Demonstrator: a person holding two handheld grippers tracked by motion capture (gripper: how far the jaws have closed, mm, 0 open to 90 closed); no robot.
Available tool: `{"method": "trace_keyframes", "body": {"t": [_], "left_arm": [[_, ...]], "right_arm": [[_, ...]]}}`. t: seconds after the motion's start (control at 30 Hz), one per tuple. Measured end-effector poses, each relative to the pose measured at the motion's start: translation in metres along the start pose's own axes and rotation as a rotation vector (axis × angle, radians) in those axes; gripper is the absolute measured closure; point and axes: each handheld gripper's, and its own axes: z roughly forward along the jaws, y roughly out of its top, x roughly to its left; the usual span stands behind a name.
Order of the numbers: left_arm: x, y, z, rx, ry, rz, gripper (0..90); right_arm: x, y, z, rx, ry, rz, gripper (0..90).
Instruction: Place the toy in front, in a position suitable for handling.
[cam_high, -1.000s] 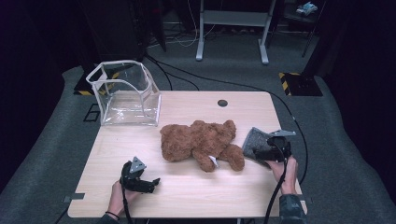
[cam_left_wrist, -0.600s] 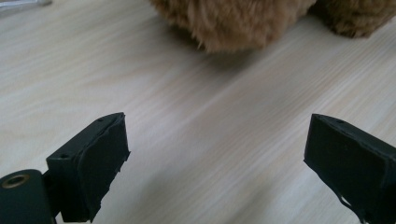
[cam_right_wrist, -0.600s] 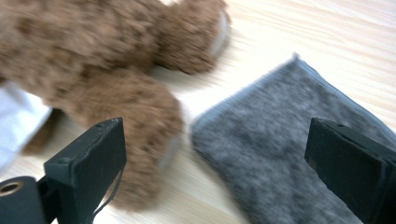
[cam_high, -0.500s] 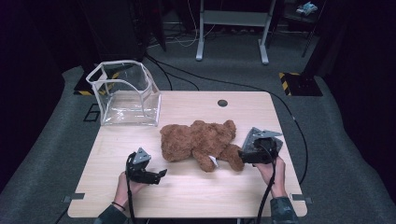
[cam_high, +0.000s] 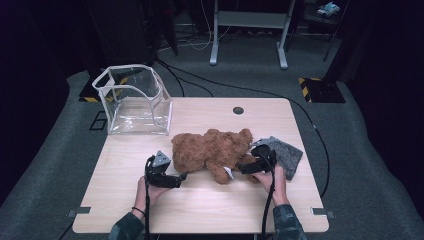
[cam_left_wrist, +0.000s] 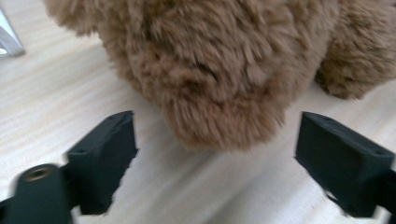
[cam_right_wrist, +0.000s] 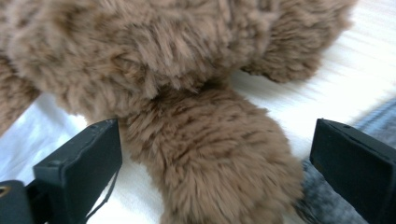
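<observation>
Plush, brown and long-piled: a stuffed teddy bear (cam_high: 212, 152) lies flat across the middle of the pale wooden table (cam_high: 200, 215), between our two tools. We judge it light, soft and compressible, with nothing fragile about it. The fur should give some grip, but a shallow pinch may catch pile alone and slip off. A limb or a rounded end, taken deep enough to trap stuffing, looks the better hold. Lifted from both ends, the middle will likely sag.

Left gripper (cam_high: 179, 177): released, jaws spread wide. In the left gripper view a rounded end of the bear (cam_left_wrist: 219, 79) sits ahead of the gap and centred on it, not yet between the jaws and touching neither. Bare table shows between the jaw tips.

Right gripper (cam_high: 244, 168): also released, jaws wide apart. In the right gripper view a stubby limb (cam_right_wrist: 210, 158) runs down the middle of the gap, well inside the span. Fur brushes or nearly brushes the jaw at the left of that view, and we cannot tell which. The other jaw stands clear of it.

Grey felt-like cloth (cam_high: 287, 155) lies partly under the bear's end by the right gripper; a close here could snag it. Clear plastic bin with a white rim (cam_high: 132, 102) stands at the far left corner of the table, well apart from the bear.
</observation>
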Motion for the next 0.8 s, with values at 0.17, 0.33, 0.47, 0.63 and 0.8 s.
{"method": "trace_keyframes", "body": {"t": [0.17,0.33,0.47,0.63,0.8], "left_arm": [[-0.001,0.002,0.007,-0.040,0.038,0.021,26.5],[-0.001,0.001,0.012,-0.067,0.005,0.063,43.5],[0.001,0.000,0.016,-0.085,-0.008,0.066,62.1],[0.000,0.003,0.016,-0.100,0.009,0.103,71.2],[0.004,0.006,0.015,-0.124,0.009,0.114,72.2]], "right_arm": [[0.002,-0.002,0.012,0.016,0.008,0.002,16.3],[0.003,-0.005,0.013,0.008,0.016,-0.005,31.3],[0.003,-0.008,0.013,0.013,0.021,-0.014,53.6],[0.010,-0.009,0.011,-0.013,-0.002,-0.037,67.0],[0.017,-0.008,0.002,-0.067,-0.040,-0.062,69.4]]}}
